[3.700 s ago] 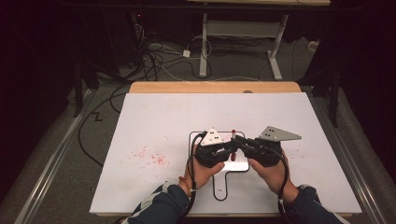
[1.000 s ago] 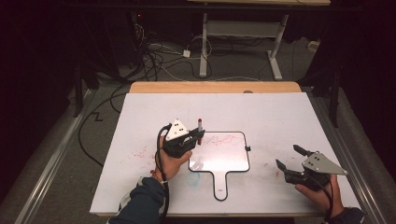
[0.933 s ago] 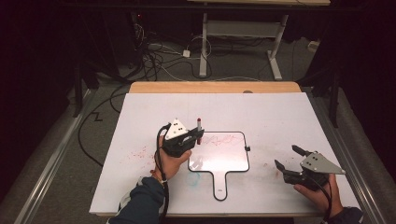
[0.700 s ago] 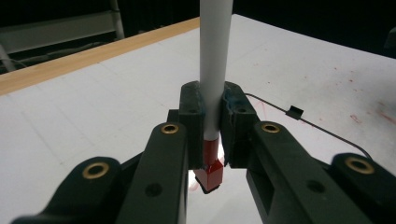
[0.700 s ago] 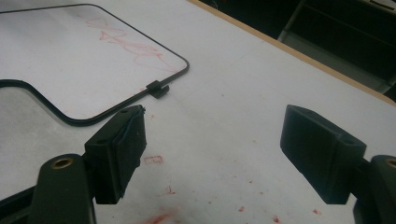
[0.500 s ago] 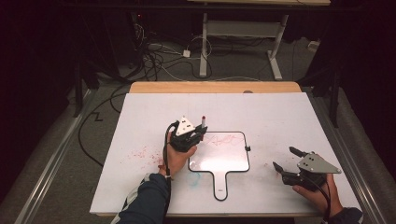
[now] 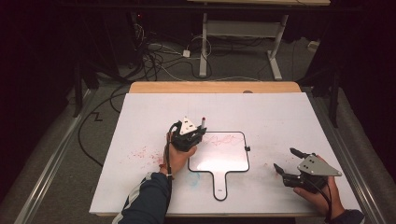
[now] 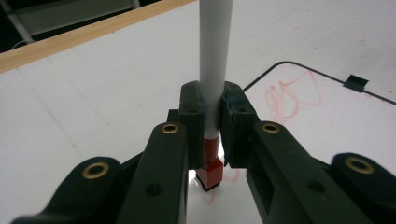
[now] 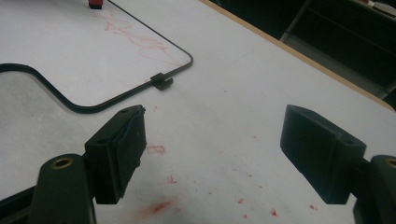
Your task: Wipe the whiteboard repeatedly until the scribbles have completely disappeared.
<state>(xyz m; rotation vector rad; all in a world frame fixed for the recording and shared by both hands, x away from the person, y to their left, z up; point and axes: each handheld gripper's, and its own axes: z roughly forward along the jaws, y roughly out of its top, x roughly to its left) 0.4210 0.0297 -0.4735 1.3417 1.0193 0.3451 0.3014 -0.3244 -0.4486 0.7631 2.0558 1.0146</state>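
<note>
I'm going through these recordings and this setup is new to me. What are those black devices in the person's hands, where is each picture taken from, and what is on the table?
A person holds a two-jaw gripper in each hand. The high view looks down on the white table from above; the two gripper views come from cameras riding on each gripper. On the table lies a small whiteboard with a handle and red scribbles. The left gripper is shut on a red marker, its tip down at the whiteboard. The right gripper is open and holds nothing, above red specks on the table.
</note>
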